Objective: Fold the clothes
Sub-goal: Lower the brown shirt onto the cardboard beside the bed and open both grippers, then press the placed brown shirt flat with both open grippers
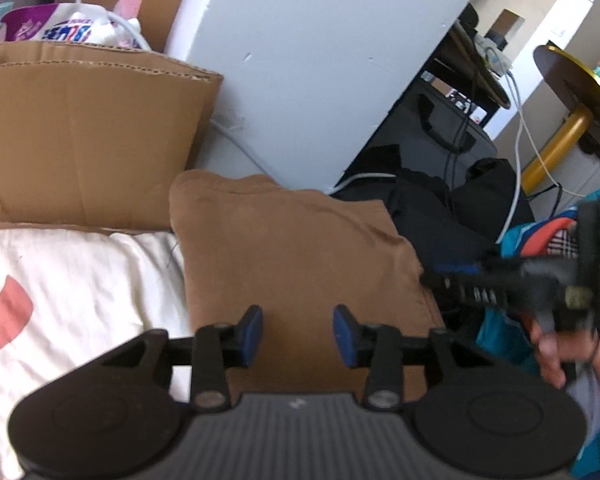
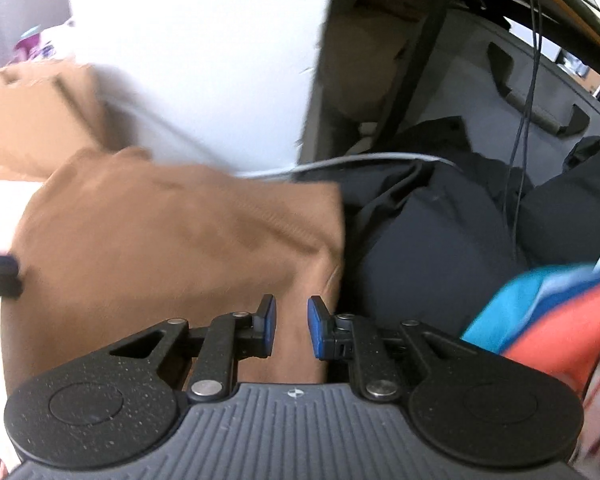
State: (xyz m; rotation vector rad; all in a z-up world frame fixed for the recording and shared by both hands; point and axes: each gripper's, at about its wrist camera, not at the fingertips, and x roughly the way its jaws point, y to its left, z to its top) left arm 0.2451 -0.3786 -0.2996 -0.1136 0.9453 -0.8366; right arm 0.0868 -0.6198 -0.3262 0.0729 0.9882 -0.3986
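Note:
A folded brown garment (image 1: 296,248) lies on a white sheet (image 1: 80,292); it also shows, blurred, in the right wrist view (image 2: 172,240). My left gripper (image 1: 298,334) is open and empty just above the garment's near edge. My right gripper (image 2: 292,326) is open with a narrow gap, over the garment's right edge, holding nothing. The right gripper also shows in the left wrist view (image 1: 520,284), at the garment's right side, held by a hand. The tip of the left gripper (image 2: 0,276) shows at the left of the right wrist view.
A cardboard box (image 1: 84,132) stands behind the sheet on the left. A white panel (image 1: 300,60) rises behind the garment. Dark clothes (image 2: 440,240) and a grey suitcase (image 2: 520,92) lie to the right, with cables. A teal and orange garment (image 2: 540,308) lies at the right.

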